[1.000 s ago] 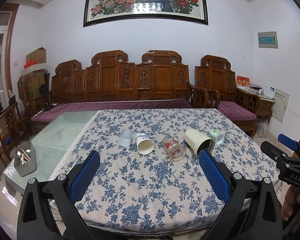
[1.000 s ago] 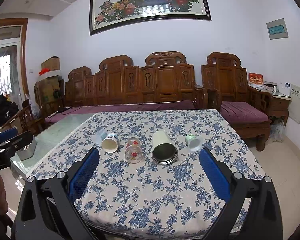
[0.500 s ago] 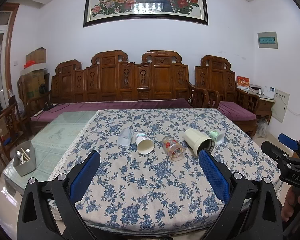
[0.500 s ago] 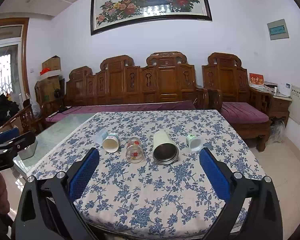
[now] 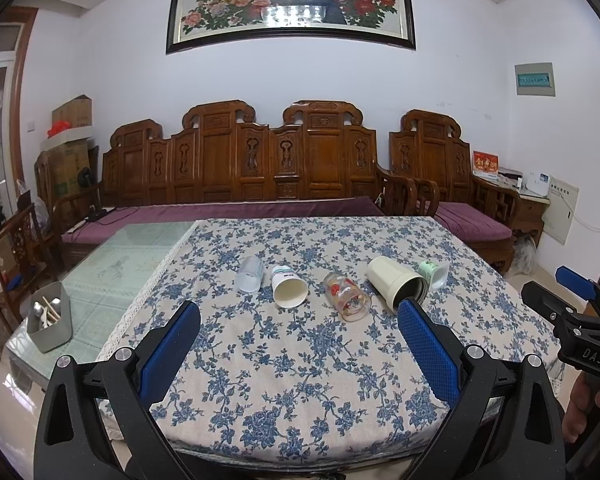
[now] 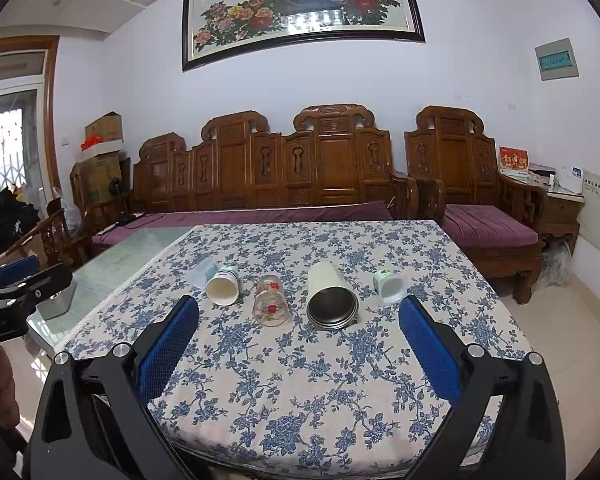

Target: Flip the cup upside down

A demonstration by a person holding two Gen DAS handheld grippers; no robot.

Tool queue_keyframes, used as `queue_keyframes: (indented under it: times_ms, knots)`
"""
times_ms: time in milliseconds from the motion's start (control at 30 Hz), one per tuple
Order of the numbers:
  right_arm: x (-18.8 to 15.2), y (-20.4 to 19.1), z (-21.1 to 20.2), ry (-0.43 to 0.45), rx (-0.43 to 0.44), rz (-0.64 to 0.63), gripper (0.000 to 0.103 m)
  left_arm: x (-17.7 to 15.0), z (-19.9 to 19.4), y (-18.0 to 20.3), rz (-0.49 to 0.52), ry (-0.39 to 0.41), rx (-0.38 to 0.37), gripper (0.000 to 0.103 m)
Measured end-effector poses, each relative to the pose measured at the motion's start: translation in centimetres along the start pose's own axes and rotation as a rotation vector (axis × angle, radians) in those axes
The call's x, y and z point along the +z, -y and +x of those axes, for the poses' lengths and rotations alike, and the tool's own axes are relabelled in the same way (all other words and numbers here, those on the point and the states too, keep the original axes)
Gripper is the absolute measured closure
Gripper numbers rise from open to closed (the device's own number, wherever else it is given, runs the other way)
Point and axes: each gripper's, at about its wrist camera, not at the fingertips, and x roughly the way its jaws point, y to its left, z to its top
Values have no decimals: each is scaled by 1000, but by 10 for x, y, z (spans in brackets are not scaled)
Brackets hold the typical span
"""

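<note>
Five cups lie on their sides in a row across the middle of the blue-flowered tablecloth (image 6: pixel 340 392). From left to right they are a clear plastic cup (image 6: pixel 201 273), a white paper cup (image 6: pixel 223 286), a clear glass tumbler with red flowers (image 6: pixel 271 301), a tall cream tumbler with a dark metal inside (image 6: pixel 329 296) and a small white and green cup (image 6: pixel 390 286). Which one is meant to be flipped first cannot be told.

Each cup's long axis runs roughly near to far, with the open mouth towards the near edge. In the right wrist view the cream tumbler lies almost straight ahead of the right gripper (image 6: pixel 299 330). In the left wrist view the paper cup (image 5: pixel 288 290) and the flowered glass (image 5: pixel 346 296) lie ahead of the left gripper (image 5: pixel 299 332).

Both grippers hang over the near edge of the table, well apart from the cups, jaws spread wide and holding nothing. Neither looks clearly nearer; the right seems better lined up for the cream tumbler.
</note>
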Motion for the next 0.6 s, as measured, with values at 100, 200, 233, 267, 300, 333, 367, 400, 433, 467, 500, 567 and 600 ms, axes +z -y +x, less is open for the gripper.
queue_keyframes:
  times_ms: [100,200,233,267,300,333,367,400,433,467,500,567,600]
  knots:
    - [0,0,0,0,0,0,2,0,-1,1,1,1,-1,8]
    - [0,0,0,-1,0,0,2,0,-1,1,0,1,-1,8]
    - [0,0,0,-2,1,0,2,0,-1,1,1,1,0,8]
    - [0,0,0,-3,1,0,2,0,-1,2,1,1,0,8]
    - [-1,0,1,-4,1,1,2,0,-1,1,1,1,0,8]
    - [-2,0,1,-6,2,2,2,-1,0,1,1,-1,2,8]
    - [-3,0,2,-8,2,2,2,-1,1,1,2,-4,3,8]
    - [-3,1,3,-11,2,2,2,-2,3,1,1,-13,4,8]
    - [-4,1,4,-13,1,2,2,-4,5,1,2,-18,3,8]
    - [-5,1,5,-17,1,3,2,-5,7,1,3,-25,3,8]
    - [-6,2,7,-22,2,4,2,-7,10,1,5,-33,4,8]
    - [-8,6,12,-35,11,15,2,-10,16,0,8,-47,3,8]
    - [-9,8,15,-40,15,20,2,-11,20,0,9,-57,0,8]
